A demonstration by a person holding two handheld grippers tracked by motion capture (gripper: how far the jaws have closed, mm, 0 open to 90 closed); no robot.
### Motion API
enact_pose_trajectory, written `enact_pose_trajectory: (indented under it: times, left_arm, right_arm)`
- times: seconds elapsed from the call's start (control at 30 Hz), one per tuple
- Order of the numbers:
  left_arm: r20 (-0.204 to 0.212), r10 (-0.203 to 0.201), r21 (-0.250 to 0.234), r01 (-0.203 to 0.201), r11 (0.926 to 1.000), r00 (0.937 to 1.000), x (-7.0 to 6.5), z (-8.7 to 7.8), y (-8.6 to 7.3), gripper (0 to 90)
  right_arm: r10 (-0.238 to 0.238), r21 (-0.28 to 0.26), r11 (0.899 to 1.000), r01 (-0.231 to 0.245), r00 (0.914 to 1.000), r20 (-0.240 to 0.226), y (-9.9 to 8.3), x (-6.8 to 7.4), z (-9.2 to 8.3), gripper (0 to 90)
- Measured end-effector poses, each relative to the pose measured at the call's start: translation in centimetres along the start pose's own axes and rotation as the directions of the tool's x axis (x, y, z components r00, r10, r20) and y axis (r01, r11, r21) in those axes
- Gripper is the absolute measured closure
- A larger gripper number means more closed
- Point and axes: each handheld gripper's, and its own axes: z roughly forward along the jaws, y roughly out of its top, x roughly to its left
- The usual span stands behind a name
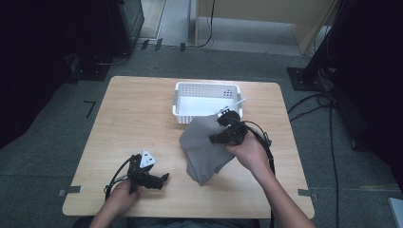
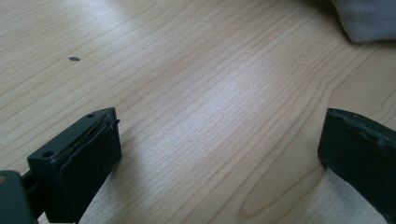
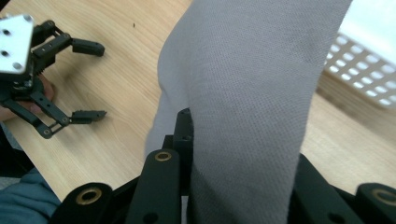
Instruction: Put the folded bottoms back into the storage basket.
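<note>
A grey cloth (image 1: 202, 147) hangs in folds above the right half of the wooden table (image 1: 138, 118), just in front of a white perforated basket (image 1: 182, 102). My right gripper (image 1: 219, 135) is shut on the cloth's upper edge. In the right gripper view the cloth (image 3: 243, 93) drapes between the black jaws of my right gripper (image 3: 238, 154) and hides the right one. My left gripper (image 1: 163, 181) rests at the table's front left, open, with nothing between its jaws. The left gripper view has bare wood between the spread jaws of my left gripper (image 2: 219, 149) and a corner of the cloth (image 2: 369, 18) at the top right.
The basket (image 3: 359, 70) stands at the back middle of the table, beyond the cloth. In the right gripper view my left gripper (image 3: 100, 80) lies open on the wood, well to the left of the cloth. Dark stands and cables surround the table on the floor.
</note>
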Motion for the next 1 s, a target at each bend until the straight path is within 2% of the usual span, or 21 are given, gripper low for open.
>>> enact_pose_trajectory:
  times: [0.47,0.77,1.0]
  left_arm:
    - [0.001,0.005,0.004,-0.005,1.0,1.0,0.0,0.0,0.0,0.0]
    - [0.001,0.01,0.007,-0.01,0.9999,0.9999,0.1,0.0,0.0,0.0]
    - [0.002,0.007,0.007,-0.007,0.9999,1.0,0.0,0.0,0.0,0.0]
  right_arm:
    - [-0.048,0.004,0.999,0.048,0.9976,0.049,3.7,0.7,-3.5,72.9]
    - [-0.043,-0.004,0.999,0.043,0.9969,0.065,5.9,0.4,-5.4,72.9]
    - [-0.018,-0.009,1.0,0.019,0.9953,0.095,8.1,-0.8,-6.1,72.8]
